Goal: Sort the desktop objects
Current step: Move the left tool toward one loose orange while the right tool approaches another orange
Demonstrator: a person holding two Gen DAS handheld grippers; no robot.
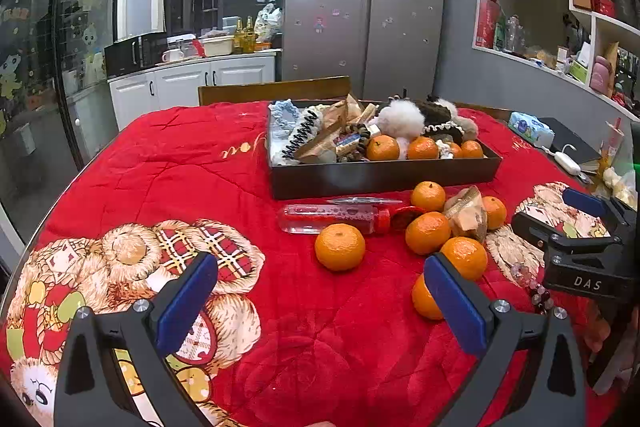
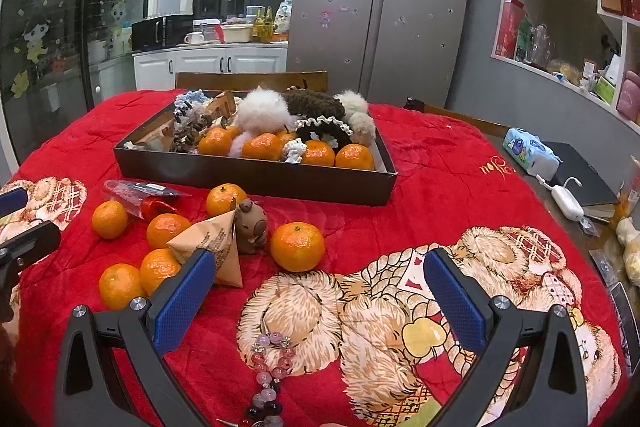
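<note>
Both claws are spread wide and holding nothing: the left gripper (image 1: 320,301) hangs over bare red blanket (image 1: 304,331), and the right gripper (image 2: 320,301) sits over the teddy bear print with a pink bead bracelet (image 2: 268,375) lying just below its jaws. The dark tray (image 2: 256,179) sits further back on the table, already stuffed with fluffy pompoms, hair ties, snack packets and four or five tangerines along its near edge. In front of the tray is the loose stuff: a bunch of tangerines (image 1: 340,247) scattered on the blanket, a tan triangular packet (image 2: 216,247) leaning among them, a little brown capybara toy (image 2: 251,225) right beside it, and a clear bottle with a red cap (image 1: 332,219) lying on its side. There's something thin and shiny next to the bottle, maybe tweezers, can't really tell. A tissue pack (image 2: 530,151) sits off on the right edge of the table.
</note>
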